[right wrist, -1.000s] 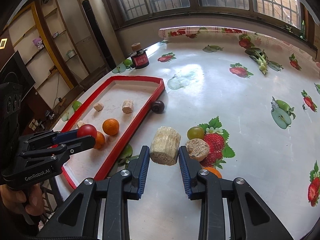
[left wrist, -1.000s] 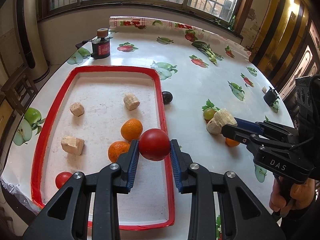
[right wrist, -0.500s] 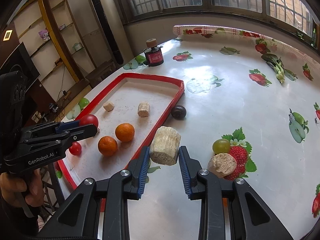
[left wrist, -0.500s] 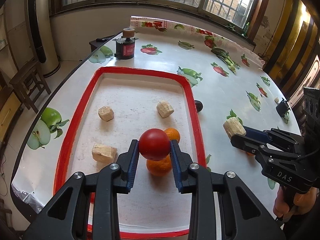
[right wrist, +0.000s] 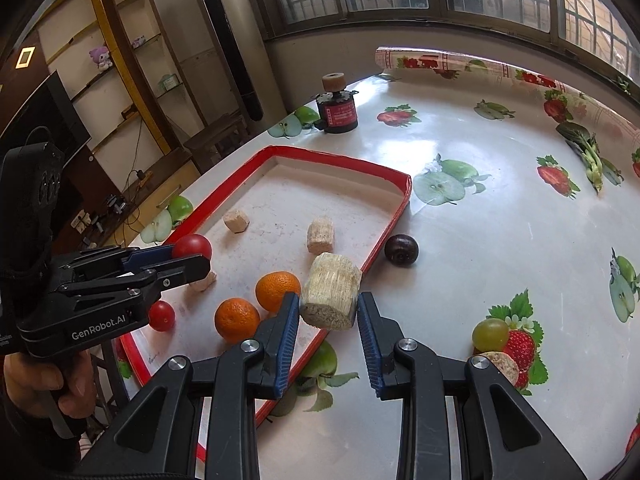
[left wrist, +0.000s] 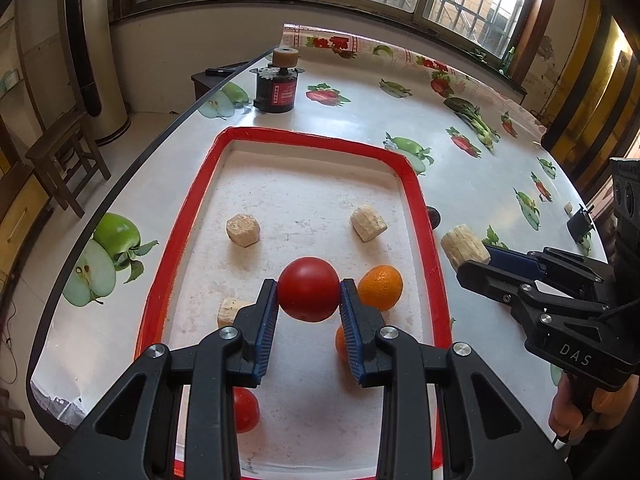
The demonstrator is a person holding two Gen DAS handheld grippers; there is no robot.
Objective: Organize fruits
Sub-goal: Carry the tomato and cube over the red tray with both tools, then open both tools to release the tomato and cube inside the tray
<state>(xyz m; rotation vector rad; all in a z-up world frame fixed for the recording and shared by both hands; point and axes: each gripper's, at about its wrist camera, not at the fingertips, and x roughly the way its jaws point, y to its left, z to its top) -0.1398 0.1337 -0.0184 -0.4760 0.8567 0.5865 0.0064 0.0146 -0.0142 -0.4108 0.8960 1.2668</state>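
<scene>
Left gripper (left wrist: 309, 300) clamped on red fruit (left wrist: 308, 289) over red tray (left wrist: 416, 200), right gripper (right wrist: 328, 320) clamped on beige chunk (right wrist: 330, 296) at tray rim, likely for drop-off.

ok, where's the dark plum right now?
In the right wrist view the dark plum sits on the tablecloth, just outside the red tray by its far right corner, right of the tan block inside the tray.

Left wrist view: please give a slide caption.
Left gripper holds a red fruit above the red-rimmed tray.
</scene>
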